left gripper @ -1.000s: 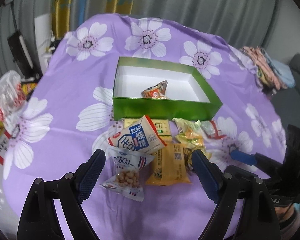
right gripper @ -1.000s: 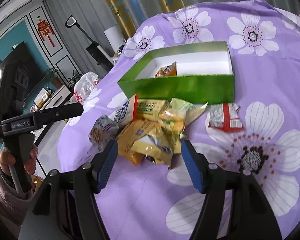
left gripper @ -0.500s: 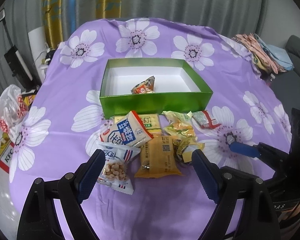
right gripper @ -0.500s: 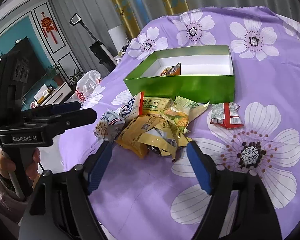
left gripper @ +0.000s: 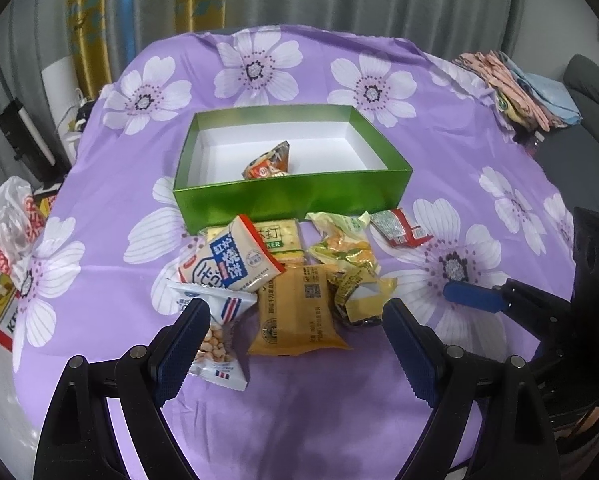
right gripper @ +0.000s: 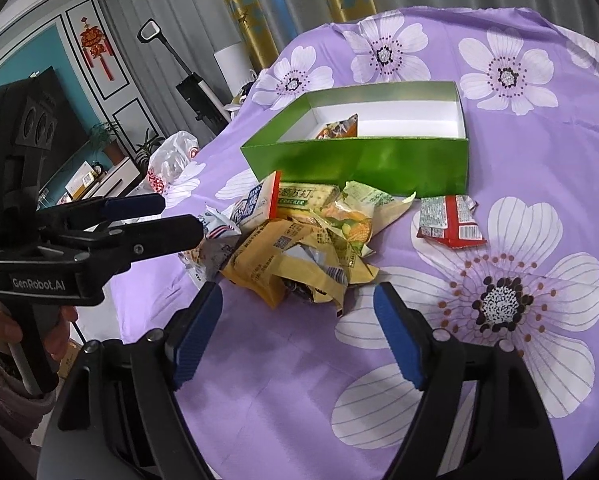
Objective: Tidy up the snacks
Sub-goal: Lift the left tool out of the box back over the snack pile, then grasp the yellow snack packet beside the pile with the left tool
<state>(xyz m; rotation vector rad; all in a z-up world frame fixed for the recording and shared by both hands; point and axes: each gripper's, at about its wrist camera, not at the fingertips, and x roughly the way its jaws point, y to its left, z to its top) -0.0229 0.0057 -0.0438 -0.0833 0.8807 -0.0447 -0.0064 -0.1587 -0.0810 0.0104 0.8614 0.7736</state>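
A green box [left gripper: 291, 196] with a white inside stands on the purple flowered cloth and holds one orange snack packet [left gripper: 269, 164]. In front of it lies a pile of snacks: a blue-and-white packet [left gripper: 229, 264], a peanut packet [left gripper: 215, 340], a yellow packet [left gripper: 295, 316] and a crumpled green-yellow bag [left gripper: 343, 244]. A red packet [right gripper: 449, 220] lies apart to the right. My left gripper [left gripper: 295, 308] hovers open over the pile's near edge. My right gripper [right gripper: 299, 292] is open just short of the pile, with nothing between its pads.
A white plastic bag [left gripper: 7, 224] hangs off the table's left edge. Folded cloths [left gripper: 515, 84] lie at the far right, beside a grey sofa [left gripper: 587, 80]. A hand and sleeve [right gripper: 3, 340] hold the left gripper's handle. Bare cloth lies in front of the pile.
The left gripper has drawn back from the box and shifted, so the pile sits farther out between its fingers. The right gripper's jaws have widened. No snack has moved.
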